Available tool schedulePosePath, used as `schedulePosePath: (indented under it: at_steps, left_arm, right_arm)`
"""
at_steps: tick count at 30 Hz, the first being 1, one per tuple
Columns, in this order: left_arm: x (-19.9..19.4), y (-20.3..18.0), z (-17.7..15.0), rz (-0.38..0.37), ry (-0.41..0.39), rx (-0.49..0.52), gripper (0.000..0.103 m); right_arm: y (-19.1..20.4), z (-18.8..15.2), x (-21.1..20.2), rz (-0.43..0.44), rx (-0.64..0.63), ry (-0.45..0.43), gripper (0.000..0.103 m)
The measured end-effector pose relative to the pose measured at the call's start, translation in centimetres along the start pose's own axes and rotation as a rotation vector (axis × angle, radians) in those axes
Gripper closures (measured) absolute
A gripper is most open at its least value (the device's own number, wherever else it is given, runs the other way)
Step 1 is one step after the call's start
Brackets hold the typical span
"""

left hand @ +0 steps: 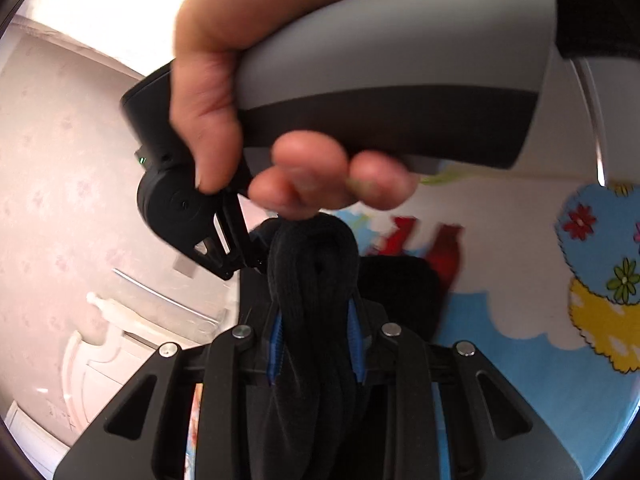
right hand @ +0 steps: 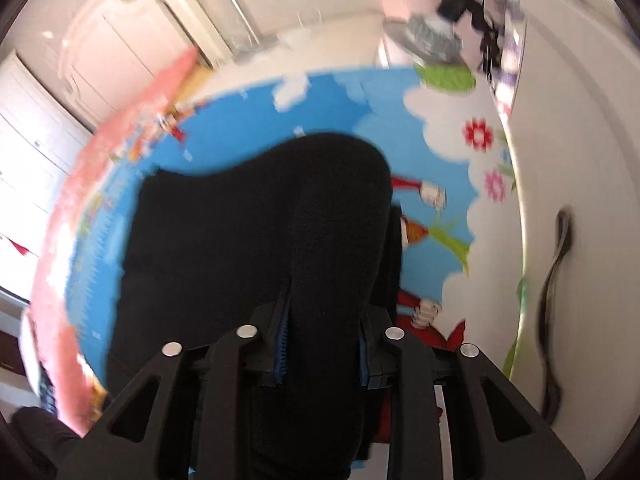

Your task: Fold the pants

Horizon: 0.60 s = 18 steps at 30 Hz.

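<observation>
Close up, the left tool [left hand: 316,344] is pinching a bunched fold of the black pants [left hand: 312,280]. Likewise the right tool [right hand: 322,352] pinches the pants [right hand: 256,220], which hang over the colourful cartoon sheet [right hand: 340,96] beyond.

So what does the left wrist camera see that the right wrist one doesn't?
Only the left wrist view shows the person's hand wrapped around the other gripper's grey handle, close in front of the lens.

Only the right wrist view shows a dark strap on the white surface and a black stand with cables beyond the mat.

Both show black pants bunched between blue-padded jaws, over the colourful cartoon mat.
</observation>
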State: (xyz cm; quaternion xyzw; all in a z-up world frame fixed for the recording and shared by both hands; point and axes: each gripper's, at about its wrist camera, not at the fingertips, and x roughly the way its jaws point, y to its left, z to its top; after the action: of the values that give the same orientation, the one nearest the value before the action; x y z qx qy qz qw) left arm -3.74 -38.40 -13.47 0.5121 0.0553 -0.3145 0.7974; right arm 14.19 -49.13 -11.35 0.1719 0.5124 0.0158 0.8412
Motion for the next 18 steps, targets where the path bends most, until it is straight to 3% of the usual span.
schedulePosePath:
  at_steps: [2, 6, 8, 10, 13, 15, 18]
  left_arm:
    - [-0.1, -0.9, -0.7, -0.024, 0.01, -0.003, 0.077]
    - [-1.6, 0.7, -0.4, 0.04, -0.014, -0.012, 0.078]
    - [-2.4, 1.6, -0.4, 0.083, -0.022, 0.001, 0.078]
    - [-2.4, 1.1, -0.6, 0.074, -0.005, 0.044, 0.076]
    - [-1.8, 0.2, -1.2, -0.036, 0.009, 0.015, 0.069]
    - [-3.4, 0.8, -2.0, -0.14, -0.047, -0.029, 0.062]
    - [-6.5, 5.5, -4.2, -0.267, -0.105, -0.25, 0.059]
  right_arm:
    - [-0.8, -0.7, 0.1, 0.053, 0.049, -0.031, 0.075]
    - [-0.4, -0.7, -2.7, 0.146, 0.072, -0.112, 0.078]
    - [-0.3, -0.4, -3.0, 0.137, 0.07, -0.115, 0.077]
    - [-0.5, -0.8, -1.4, 0.07, 0.071, -0.066, 0.076]
    - [-1.3, -2.0, 0.2, 0.024, 0.085, -0.056, 0.072]
    - [-2.0, -2.7, -0.1, 0.029, 0.111, -0.083, 0.065]
    - [-1.2, -3.5, -1.1, -0.041, 0.087, -0.123, 0.053]
